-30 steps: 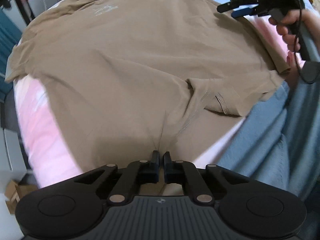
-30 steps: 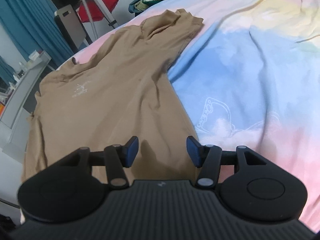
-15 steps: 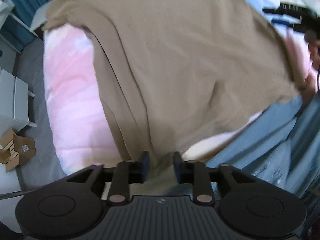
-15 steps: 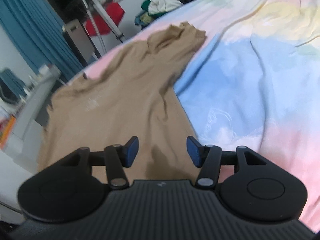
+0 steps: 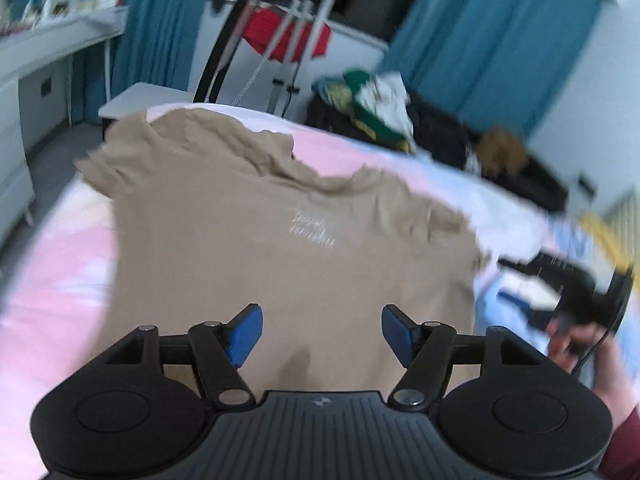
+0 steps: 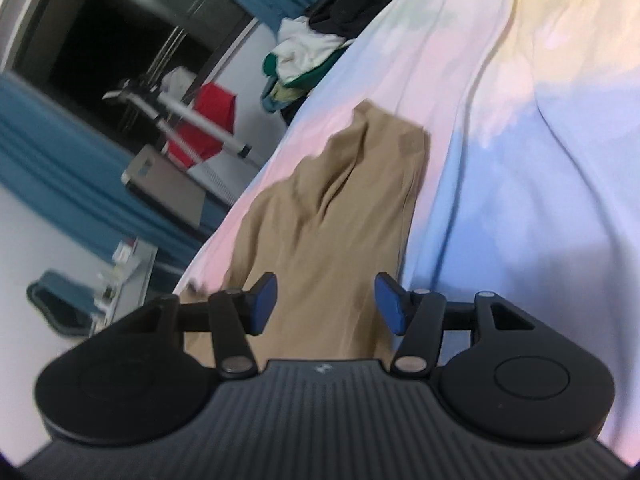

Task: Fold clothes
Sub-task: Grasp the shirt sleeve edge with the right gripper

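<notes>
Tan T-shirt (image 5: 280,248) is lying spread on the bed (image 5: 52,264), printed side up, its collar end pointing toward the far edge where the bed meets the clothes rack (image 5: 280,20) and a heap of other garments (image 5: 372,108). A second ago the left hand-held gripper (image 5: 322,334) was pinched shut on the near hem of the shirt; half a second ago its jaws were starting to part with cloth between them; now its blue pads (image 5: 244,334) are standing wide apart with nothing in them, and the view is tilting up and away from the fabric. That reads as a release: the hem has been dropped, and the shirt looks flatter and squarer than before, so this seems to be the end of a straightening pull rather than a fold. The right hand-held gripper (image 6: 326,308) is also gaping, holding nothing, hovering over the shirt's right side near the sleeve (image 6: 384,148), as it was a second ago. In the left view it is showing blurred at the bed's right edge. No fold is visible yet; the likely next step is picking grip points for a first fold.
</notes>
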`<state>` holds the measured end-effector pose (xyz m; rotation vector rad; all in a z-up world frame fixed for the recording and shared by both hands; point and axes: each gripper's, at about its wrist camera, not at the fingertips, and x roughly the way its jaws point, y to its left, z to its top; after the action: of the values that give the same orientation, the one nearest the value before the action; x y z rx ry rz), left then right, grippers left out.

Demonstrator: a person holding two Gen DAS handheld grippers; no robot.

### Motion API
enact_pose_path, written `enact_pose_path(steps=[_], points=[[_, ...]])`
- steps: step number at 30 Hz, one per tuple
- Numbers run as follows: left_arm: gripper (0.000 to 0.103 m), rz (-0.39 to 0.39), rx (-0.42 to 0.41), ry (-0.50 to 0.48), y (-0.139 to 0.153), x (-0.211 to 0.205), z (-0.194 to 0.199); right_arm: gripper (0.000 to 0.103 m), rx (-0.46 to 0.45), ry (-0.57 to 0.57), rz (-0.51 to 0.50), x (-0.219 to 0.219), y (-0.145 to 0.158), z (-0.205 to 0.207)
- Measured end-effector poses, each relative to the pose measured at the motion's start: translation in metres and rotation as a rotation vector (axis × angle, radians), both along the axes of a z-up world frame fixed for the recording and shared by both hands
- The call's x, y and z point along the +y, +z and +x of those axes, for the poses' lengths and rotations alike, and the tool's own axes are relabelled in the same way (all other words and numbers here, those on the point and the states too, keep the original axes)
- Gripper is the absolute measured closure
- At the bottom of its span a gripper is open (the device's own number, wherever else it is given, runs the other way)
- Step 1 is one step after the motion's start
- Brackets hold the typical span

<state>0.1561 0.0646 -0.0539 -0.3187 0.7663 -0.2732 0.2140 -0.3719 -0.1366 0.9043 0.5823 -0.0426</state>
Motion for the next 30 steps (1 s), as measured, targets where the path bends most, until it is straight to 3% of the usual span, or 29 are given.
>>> enact_pose_path(steps=[2, 5, 7, 9, 15, 19, 20, 22, 24, 30], points=[[0.035, 0.029, -0.014, -0.003, -0.023, -0.005, 0.014, 0.046, -0.009, -0.021, -0.025, -0.012, -0.016, 0.025], [0.035, 0.160, -0.027, 0.002, -0.050, -0.016, 0.026, 0.046, -0.001, -0.058, -0.039, -0.029, -0.046, 0.054], [0.035, 0.125, 0.013, 0.004, -0.063, -0.017, 0.036, 0.048, -0.027, -0.065, -0.004, -0.039, -0.067, 0.069], [0.035, 0.095, 0.026, 0.001, -0.069, -0.018, 0.044, 0.048, -0.087, -0.046, -0.060, -0.040, -0.071, 0.081], [0.035, 0.117, -0.009, 0.025, -0.084, -0.013, 0.056, 0.045, -0.231, 0.020, -0.085, -0.047, -0.076, 0.119], [0.035, 0.114, 0.020, 0.041, -0.091, -0.008, 0.064, 0.050, -0.300, 0.147, -0.140, -0.032, -0.070, 0.141], [0.035, 0.122, 0.020, 0.044, -0.091, -0.008, 0.064, 0.054, -0.276, 0.179, -0.204, -0.023, -0.068, 0.146], [0.035, 0.142, 0.007, 0.050, -0.088, -0.009, 0.064, 0.085, -0.227, 0.191, -0.328, -0.007, -0.061, 0.150], [0.035, 0.162, -0.017, 0.059, -0.084, -0.008, 0.061, 0.090, -0.196, 0.185, -0.429, 0.006, -0.051, 0.151], [0.035, 0.142, -0.079, 0.085, -0.061, 0.004, 0.046, 0.092, -0.245, 0.083, -0.658, 0.046, 0.011, 0.128]])
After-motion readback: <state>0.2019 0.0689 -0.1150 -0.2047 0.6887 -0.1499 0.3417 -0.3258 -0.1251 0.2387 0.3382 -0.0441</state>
